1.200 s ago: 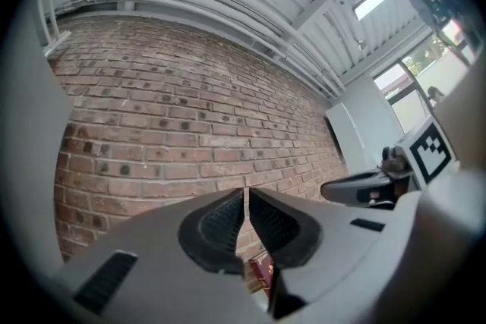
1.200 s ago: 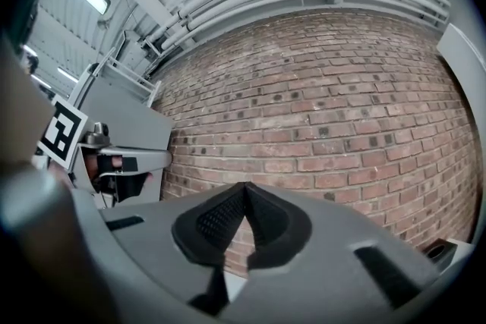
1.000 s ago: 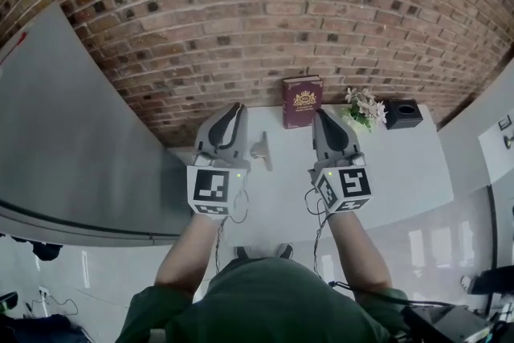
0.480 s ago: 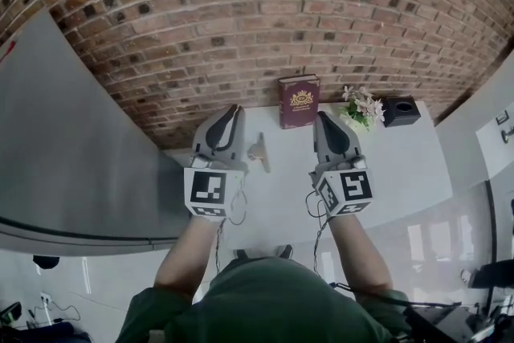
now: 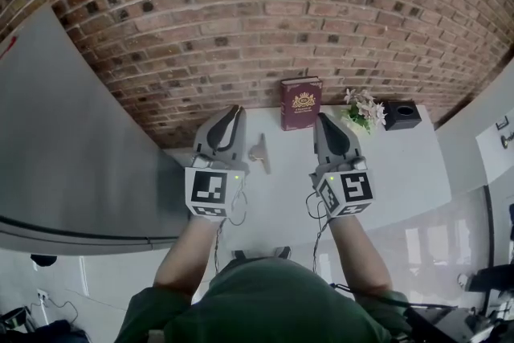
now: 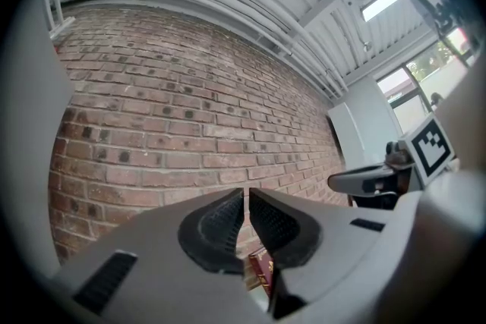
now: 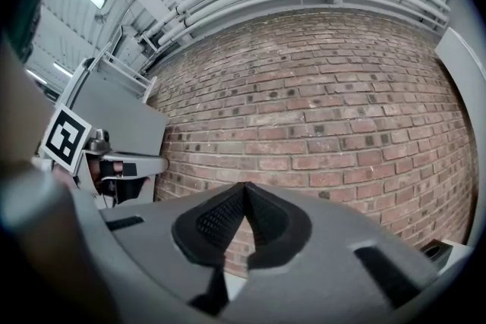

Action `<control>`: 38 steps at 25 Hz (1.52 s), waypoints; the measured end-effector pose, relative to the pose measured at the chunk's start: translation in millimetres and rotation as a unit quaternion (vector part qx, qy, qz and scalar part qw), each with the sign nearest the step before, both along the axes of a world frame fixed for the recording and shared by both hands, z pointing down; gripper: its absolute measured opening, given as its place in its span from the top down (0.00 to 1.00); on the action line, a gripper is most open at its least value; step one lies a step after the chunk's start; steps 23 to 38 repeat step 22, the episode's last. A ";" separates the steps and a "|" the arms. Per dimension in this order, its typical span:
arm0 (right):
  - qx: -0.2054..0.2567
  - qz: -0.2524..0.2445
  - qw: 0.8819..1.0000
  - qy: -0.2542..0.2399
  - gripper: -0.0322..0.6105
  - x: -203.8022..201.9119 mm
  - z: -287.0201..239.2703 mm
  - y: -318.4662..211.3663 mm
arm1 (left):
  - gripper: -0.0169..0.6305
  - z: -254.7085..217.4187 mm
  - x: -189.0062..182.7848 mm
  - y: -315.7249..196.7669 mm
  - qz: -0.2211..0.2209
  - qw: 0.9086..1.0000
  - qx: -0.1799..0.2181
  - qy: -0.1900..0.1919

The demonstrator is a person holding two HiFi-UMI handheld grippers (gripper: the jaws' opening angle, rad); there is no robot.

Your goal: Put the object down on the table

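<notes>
A small tan object (image 5: 259,150) lies on the white table (image 5: 401,165), between my two grippers and touching neither. My left gripper (image 5: 235,109) hovers just left of it, jaws shut with only a hairline gap and nothing between the pads (image 6: 220,220). My right gripper (image 5: 320,117) is level with it on the right, also shut and empty. In the left gripper view my left gripper (image 6: 247,193) points at the brick wall. In the right gripper view my right gripper (image 7: 244,187) does the same.
A dark red book (image 5: 302,102) stands against the brick wall (image 5: 265,20) at the table's back. Right of it are a bunch of pale flowers (image 5: 363,108) and a black box (image 5: 401,113). A grey panel (image 5: 72,149) borders the table's left side.
The head camera's view shifts very slightly. Both grippers stay where they were, shut, and the tan object lies still.
</notes>
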State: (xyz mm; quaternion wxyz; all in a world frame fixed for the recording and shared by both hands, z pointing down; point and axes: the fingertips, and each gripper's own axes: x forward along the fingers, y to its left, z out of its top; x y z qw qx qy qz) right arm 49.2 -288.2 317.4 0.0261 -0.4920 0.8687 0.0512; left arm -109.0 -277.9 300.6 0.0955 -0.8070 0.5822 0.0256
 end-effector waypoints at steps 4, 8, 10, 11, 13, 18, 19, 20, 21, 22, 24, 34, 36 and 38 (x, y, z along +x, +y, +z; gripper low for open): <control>-0.001 -0.001 1.000 -0.001 0.95 -0.5 0.9 -1.6 | 0.94 1.8 -1.1 -1.3 -0.001 1.000 -0.001 0.000; -0.002 -0.001 1.000 -0.001 0.95 -0.3 2.9 -3.2 | 0.94 5.0 -0.7 -2.8 -0.001 1.000 -0.002 -0.002; -0.003 -0.001 1.000 -0.001 0.95 0.0 4.2 -3.6 | 0.94 6.4 -0.5 -3.3 -0.002 1.000 -0.003 -0.002; -0.004 -0.001 1.000 -0.001 0.95 0.2 4.8 -3.9 | 0.94 6.9 -0.5 -3.5 -0.002 1.000 -0.004 -0.001; -0.005 -0.001 1.000 -0.001 0.95 0.4 5.5 -4.6 | 0.94 7.8 -0.7 -4.0 -0.002 1.000 -0.005 0.000; -0.005 -0.003 1.000 0.000 0.95 -1.1 5.9 -6.0 | 0.94 9.4 -3.0 -4.7 -0.005 1.000 -0.007 -0.001; -0.005 -0.003 1.000 0.000 0.95 -1.3 6.1 -5.9 | 0.94 9.9 -3.2 -4.8 -0.005 1.000 -0.007 0.000; -0.006 -0.003 1.000 0.000 0.95 -1.5 6.3 -5.9 | 0.94 10.5 -3.4 -4.9 -0.005 1.000 -0.008 0.000; -0.006 -0.003 1.000 0.000 0.95 -1.7 6.6 -5.8 | 0.94 11.0 -3.5 -5.0 -0.005 1.000 -0.009 0.000; -0.006 -0.004 1.000 0.000 0.95 -1.8 6.9 -5.7 | 0.94 11.6 -3.6 -5.0 -0.005 1.000 -0.010 0.000; -0.006 -0.004 1.000 0.000 0.95 -1.8 6.9 -5.7 | 0.94 11.6 -3.6 -5.0 -0.005 1.000 -0.010 0.000; -0.006 -0.004 1.000 0.000 0.95 -1.8 6.9 -5.7 | 0.94 11.6 -3.6 -5.0 -0.005 1.000 -0.010 0.000; -0.006 -0.004 1.000 0.000 0.95 -1.8 6.9 -5.7 | 0.94 11.6 -3.6 -5.0 -0.005 1.000 -0.010 0.000; -0.006 -0.004 1.000 0.000 0.95 -1.8 6.9 -5.7 | 0.94 11.6 -3.6 -5.0 -0.005 1.000 -0.010 0.000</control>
